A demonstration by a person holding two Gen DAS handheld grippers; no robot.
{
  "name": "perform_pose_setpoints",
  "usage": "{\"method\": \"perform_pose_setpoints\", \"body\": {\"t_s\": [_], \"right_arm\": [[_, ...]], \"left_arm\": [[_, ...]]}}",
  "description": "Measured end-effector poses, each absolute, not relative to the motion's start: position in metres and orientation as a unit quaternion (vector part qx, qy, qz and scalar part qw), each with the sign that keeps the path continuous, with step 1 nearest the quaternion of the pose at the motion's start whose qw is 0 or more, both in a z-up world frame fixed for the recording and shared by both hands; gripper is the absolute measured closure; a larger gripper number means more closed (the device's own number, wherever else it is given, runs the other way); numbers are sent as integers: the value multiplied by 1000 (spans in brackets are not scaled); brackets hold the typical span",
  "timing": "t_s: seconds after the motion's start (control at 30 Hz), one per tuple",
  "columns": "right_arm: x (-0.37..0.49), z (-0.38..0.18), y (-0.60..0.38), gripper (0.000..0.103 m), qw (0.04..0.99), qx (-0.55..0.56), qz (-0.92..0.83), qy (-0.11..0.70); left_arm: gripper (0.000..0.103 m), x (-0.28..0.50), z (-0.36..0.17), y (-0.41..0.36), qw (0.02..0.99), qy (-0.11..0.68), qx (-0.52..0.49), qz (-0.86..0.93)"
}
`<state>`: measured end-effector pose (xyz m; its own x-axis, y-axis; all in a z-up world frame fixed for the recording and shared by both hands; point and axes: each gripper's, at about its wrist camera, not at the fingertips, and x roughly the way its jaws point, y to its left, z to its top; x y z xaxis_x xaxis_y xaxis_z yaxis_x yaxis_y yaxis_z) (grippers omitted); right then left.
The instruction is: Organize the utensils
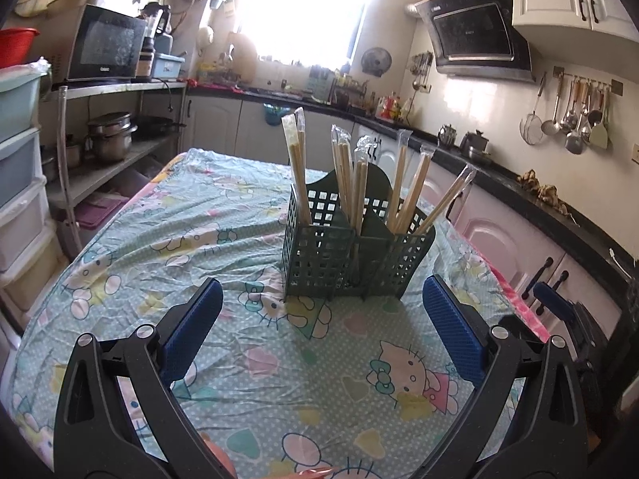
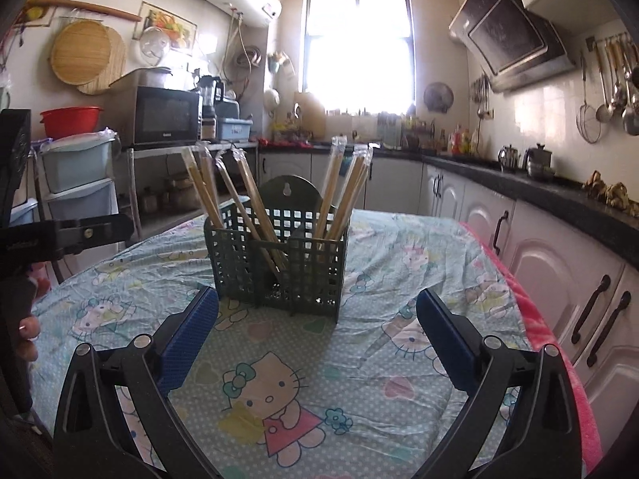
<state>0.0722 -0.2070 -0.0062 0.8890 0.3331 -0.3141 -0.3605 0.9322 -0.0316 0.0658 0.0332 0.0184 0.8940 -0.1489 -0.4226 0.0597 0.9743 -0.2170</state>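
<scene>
A dark green lattice utensil holder stands upright on the table, with several wrapped pairs of wooden chopsticks standing in its compartments. It also shows in the right wrist view with the chopsticks leaning left and right. My left gripper is open and empty, just in front of the holder. My right gripper is open and empty, also just in front of the holder. Part of the other gripper shows at the left edge of the right wrist view.
The table wears a light blue cartoon-cat cloth with a pink edge. White cabinets under a black counter run along the right. A shelf with a microwave and plastic drawers stands left.
</scene>
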Motion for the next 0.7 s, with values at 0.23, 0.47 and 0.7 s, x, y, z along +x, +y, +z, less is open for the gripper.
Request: {"method": "perform_pose_setpoints", "body": {"t_s": [0.23, 0.47, 0.7], "right_arm": [[56, -8, -206, 6, 976, -45, 178, 115], [50, -11, -206, 6, 981, -41, 162, 99], [49, -11, -207, 6, 981, -38, 162, 96]], "left_arm": [[11, 53, 13, 26, 977, 189, -84, -52], [11, 45, 7, 18, 983, 163, -70, -45], [10, 43, 6, 16, 984, 155, -68, -48]]}}
